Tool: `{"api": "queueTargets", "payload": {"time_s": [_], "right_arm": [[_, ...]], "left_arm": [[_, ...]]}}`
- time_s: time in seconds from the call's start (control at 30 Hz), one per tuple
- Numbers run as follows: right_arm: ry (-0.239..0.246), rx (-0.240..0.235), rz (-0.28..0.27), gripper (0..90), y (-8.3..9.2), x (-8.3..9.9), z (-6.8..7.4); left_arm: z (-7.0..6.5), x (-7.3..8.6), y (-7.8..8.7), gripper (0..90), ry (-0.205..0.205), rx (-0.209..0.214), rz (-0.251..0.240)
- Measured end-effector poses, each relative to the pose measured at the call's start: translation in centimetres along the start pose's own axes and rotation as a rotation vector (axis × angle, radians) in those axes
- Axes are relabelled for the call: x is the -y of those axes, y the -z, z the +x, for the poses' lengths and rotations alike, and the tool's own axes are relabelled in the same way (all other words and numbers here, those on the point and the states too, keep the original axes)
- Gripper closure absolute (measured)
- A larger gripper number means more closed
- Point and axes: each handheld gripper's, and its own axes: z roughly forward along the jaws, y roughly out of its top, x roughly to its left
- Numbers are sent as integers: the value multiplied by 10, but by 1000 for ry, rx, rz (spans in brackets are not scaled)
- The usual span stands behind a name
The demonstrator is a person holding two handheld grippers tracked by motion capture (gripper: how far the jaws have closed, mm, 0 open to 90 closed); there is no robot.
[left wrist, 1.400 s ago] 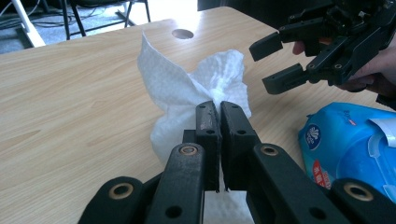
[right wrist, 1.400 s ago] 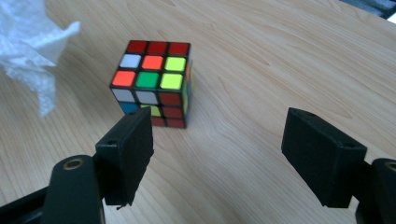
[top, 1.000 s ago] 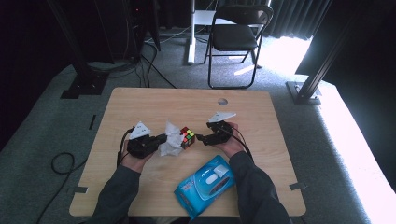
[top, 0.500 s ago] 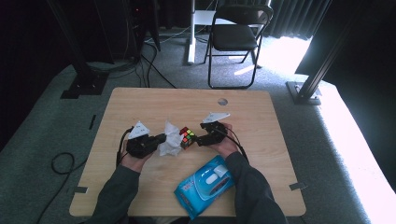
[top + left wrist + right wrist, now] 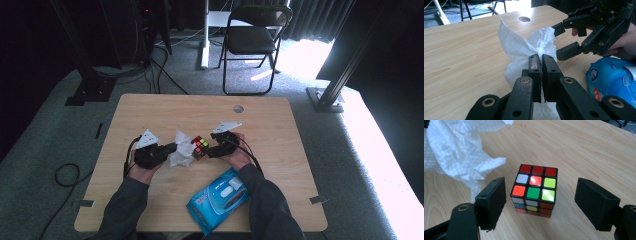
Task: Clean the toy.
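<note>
In the left gripper view, the white tissue (image 5: 524, 50) runs down behind the closed jaws of the left gripper (image 5: 541, 61), so its pinched fold and lower part are hidden, and its bottom is cut by the edge at 6 o'clock. The blue wipes pack (image 5: 614, 80) is cut off at 3 to 5 o'clock; its label print is too small to read. The right gripper (image 5: 557, 41) loses its body past the edge at 1 o'clock. The cube (image 5: 534, 190) has its far and under faces hidden in the right gripper view. There the tissue runs off at 10 o'clock. In the high view, the sleeves cover part of the pack at 6 o'clock.
</note>
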Motion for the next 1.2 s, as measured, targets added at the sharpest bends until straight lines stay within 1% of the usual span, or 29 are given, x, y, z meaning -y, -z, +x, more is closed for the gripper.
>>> {"api": "queueTargets", "payload": {"time_s": [0.13, 0.23, 0.3, 0.47, 0.53, 0.6, 0.77, 0.8, 0.83, 0.87, 0.93, 1.07, 1.2], "right_arm": [[-1, -12, 7, 245, -2, -1, 1], [0, -18, 13, 217, -4, -3, 1], [2, -2, 19, 207, -5, -3, 2], [-5, -7, 37, 182, -10, -5, 2], [2, -2, 42, 171, -14, -7, 2], [-6, -10, 44, 171, -18, -9, 2], [1, -1, 57, 156, -28, -8, 7], [1, -1, 57, 156, -28, -8, 7], [5, 1, 62, 155, -30, -7, 8], [17, 8, 83, 149, -35, -4, 9], [23, 17, 98, 148, -37, -3, 9], [19, 20, 114, 150, -41, -2, 7], [28, 31, 132, 182, -44, -1, 7]], "left_arm": [[1, 0, 1, 866, 6, -1, -5], [2, 0, 2, 866, 5, -3, -5], [2, 0, 2, 866, 6, -3, -5], [3, 0, 3, 866, 12, -4, -8], [3, -1, 3, 866, 9, -6, -9], [4, -1, 4, 867, 11, -6, -11], [5, -1, 6, 867, 15, -11, -22], [5, -1, 6, 866, 15, -11, -22], [6, -1, 8, 866, 17, -12, -23], [6, -1, 8, 866, 17, -13, -24], [6, -1, 8, 866, 19, -12, -24], [6, -1, 8, 866, 19, -11, -22], [5, -1, 7, 866, 18, -11, -21]]}}
